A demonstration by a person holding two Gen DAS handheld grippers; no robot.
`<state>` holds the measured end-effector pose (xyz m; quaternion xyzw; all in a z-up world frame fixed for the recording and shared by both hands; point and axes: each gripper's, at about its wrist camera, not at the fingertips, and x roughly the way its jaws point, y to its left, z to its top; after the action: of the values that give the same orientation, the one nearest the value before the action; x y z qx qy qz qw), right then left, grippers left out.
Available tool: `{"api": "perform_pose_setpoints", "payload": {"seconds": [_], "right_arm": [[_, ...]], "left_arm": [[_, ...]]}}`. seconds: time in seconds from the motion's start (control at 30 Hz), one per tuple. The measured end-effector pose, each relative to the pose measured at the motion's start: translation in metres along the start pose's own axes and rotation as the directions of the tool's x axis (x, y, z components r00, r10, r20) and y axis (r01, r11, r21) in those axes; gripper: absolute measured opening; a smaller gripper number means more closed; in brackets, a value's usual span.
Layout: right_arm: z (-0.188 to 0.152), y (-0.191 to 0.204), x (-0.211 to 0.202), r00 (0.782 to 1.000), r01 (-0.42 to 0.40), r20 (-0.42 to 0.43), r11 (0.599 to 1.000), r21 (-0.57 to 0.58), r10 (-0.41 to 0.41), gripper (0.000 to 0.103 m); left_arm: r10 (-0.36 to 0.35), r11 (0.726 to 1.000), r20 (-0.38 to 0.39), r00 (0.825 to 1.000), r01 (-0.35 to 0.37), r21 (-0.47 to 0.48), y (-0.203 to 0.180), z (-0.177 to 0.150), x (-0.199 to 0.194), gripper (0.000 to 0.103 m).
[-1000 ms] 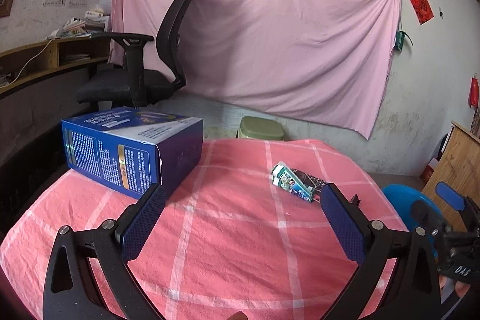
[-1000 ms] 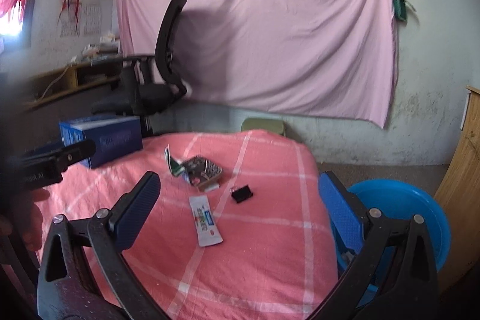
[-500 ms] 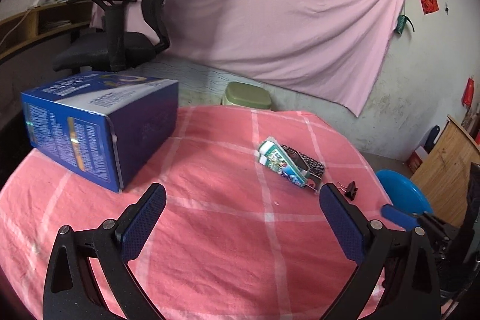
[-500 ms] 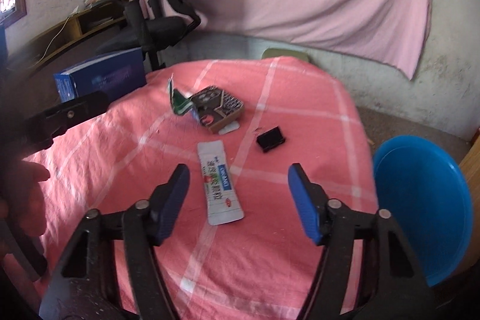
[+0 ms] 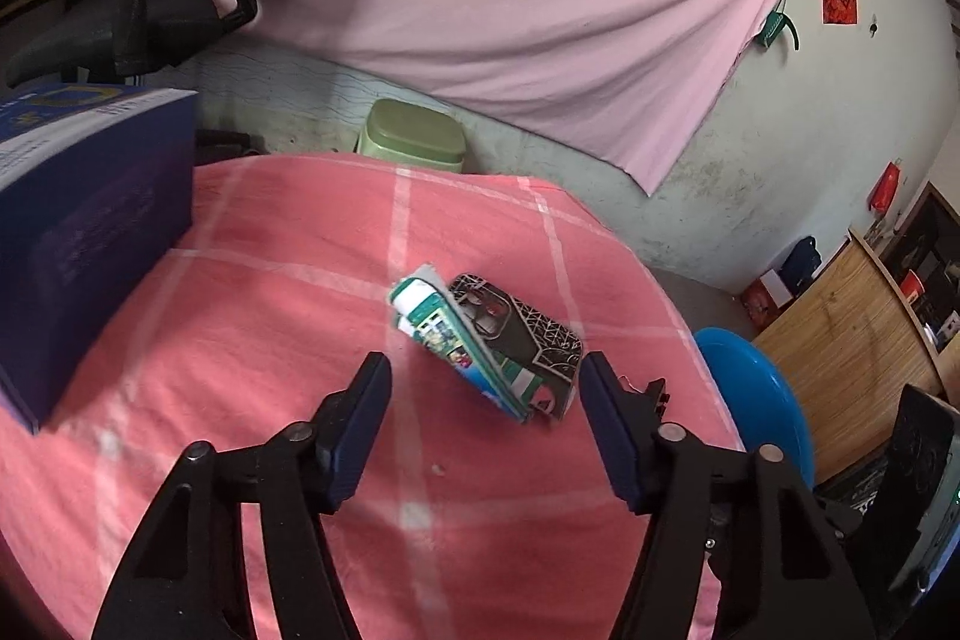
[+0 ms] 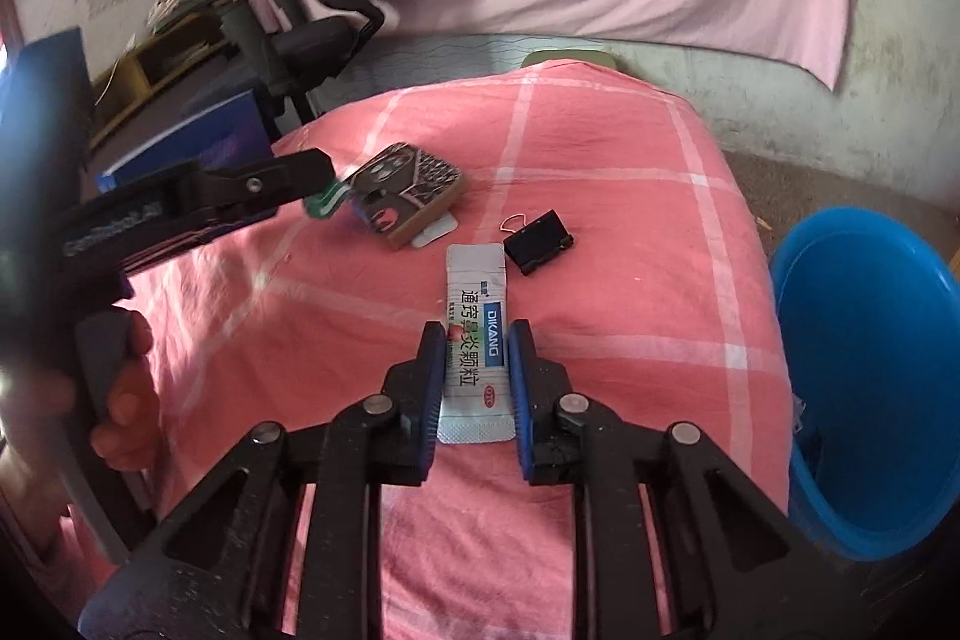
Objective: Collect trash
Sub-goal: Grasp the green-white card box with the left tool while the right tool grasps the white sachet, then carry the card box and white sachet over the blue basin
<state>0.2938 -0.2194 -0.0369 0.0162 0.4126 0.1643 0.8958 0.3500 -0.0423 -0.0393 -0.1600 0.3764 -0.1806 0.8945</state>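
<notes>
Left wrist view: the left gripper (image 5: 485, 388), jaws just narrowing and half apart, holds nothing; the crumpled wrappers (image 5: 486, 340) lie mid-frame just beyond its tips, long axis slanting toward lower right.

Right wrist view: the right gripper (image 6: 477, 340), jaws just closing, straddles the sachet (image 6: 477, 340) lengthwise at centre frame, pads at its edges; a blue bin (image 6: 870, 370) waits at right.

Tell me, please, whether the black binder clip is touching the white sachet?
Apart. The right wrist view shows a strip of pink tablecloth between the binder clip and the sachet's top corner.
</notes>
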Motion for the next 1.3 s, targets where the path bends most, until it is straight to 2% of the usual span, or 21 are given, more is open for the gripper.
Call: {"api": "perform_pose_setpoints", "payload": {"seconds": [0.03,0.1,0.33,0.47,0.7,0.9,1.0,1.13,1.3], "right_arm": [[0.0,-0.001,0.0,1.0,0.0,0.001,1.0,0.006,0.0,0.037],[0.0,0.0,-0.001,1.0,0.003,0.003,1.0,0.008,-0.003,0.037],[0.001,0.001,0.0,1.0,0.007,0.009,1.0,0.013,-0.007,0.037],[0.001,0.0,-0.001,1.0,0.006,0.018,1.0,0.009,-0.006,0.037],[-0.001,0.0,-0.008,0.999,-0.023,0.044,1.0,0.005,0.023,0.037],[-0.002,0.002,-0.018,0.993,-0.047,0.107,0.999,-0.009,0.048,0.037],[-0.002,0.004,-0.027,0.987,-0.047,0.155,0.999,-0.015,0.048,0.037],[-0.003,0.002,-0.043,0.968,-0.055,0.246,0.998,-0.005,0.054,0.037],[-0.004,0.0,-0.072,0.912,-0.042,0.408,0.999,0.015,0.032,0.037]], "left_arm": [[0.002,1.0,-0.011,1.0,-0.002,-0.003,0.0,0.002,0.003,0.047],[0.004,1.0,-0.026,1.0,-0.005,-0.006,0.0,0.003,0.007,0.029],[0.003,1.0,-0.015,1.0,-0.003,-0.016,0.003,0.003,0.004,0.014],[0.016,1.0,0.009,1.0,-0.016,0.013,0.001,0.0,-0.005,0.006],[0.074,0.993,0.051,0.996,-0.078,0.084,-0.005,-0.014,-0.022,0.005],[0.117,0.986,0.093,0.989,-0.127,0.109,-0.011,-0.032,-0.042,0.005],[0.122,0.98,0.141,0.982,-0.142,0.141,-0.021,-0.037,-0.052,0.004],[0.123,0.969,0.223,0.967,-0.166,0.185,-0.035,-0.047,-0.066,0.004],[0.071,0.968,0.32,0.945,-0.143,0.208,-0.052,-0.051,-0.079,0.004]]}}
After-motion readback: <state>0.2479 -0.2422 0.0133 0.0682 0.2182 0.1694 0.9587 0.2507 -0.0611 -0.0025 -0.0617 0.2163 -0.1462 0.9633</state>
